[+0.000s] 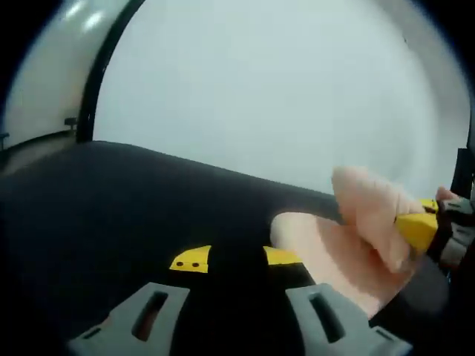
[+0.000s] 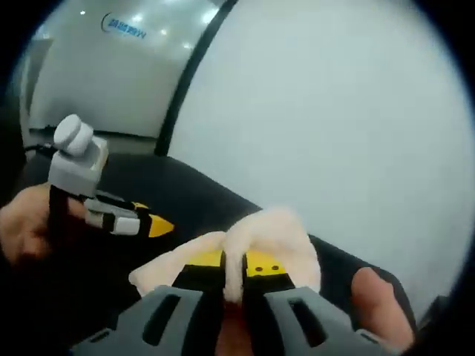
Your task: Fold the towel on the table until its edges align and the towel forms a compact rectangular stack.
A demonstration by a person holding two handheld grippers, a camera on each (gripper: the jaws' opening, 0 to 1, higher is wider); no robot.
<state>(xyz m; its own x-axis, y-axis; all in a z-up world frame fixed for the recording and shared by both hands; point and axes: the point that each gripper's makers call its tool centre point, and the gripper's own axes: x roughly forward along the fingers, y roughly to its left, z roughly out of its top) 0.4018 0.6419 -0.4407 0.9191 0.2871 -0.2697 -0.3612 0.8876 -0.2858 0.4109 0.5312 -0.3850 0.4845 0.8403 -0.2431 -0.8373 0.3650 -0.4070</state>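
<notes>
The peach towel lies bunched on the black table, to the right of my left gripper. That gripper's yellow-tipped jaws stand apart with only table between them, so it is open. From the right edge, my right gripper reaches in and clamps a raised fold of the towel. In the right gripper view, the towel rises in a ridge between the jaws of my right gripper, which is shut on it. The left gripper hovers over the table to the left, apart from the cloth.
A white wall stands behind the table's far edge, with a dark vertical strip beside it. A hand holds the left gripper. Another fingertip shows at the lower right. Bare black table spreads to the left of the towel.
</notes>
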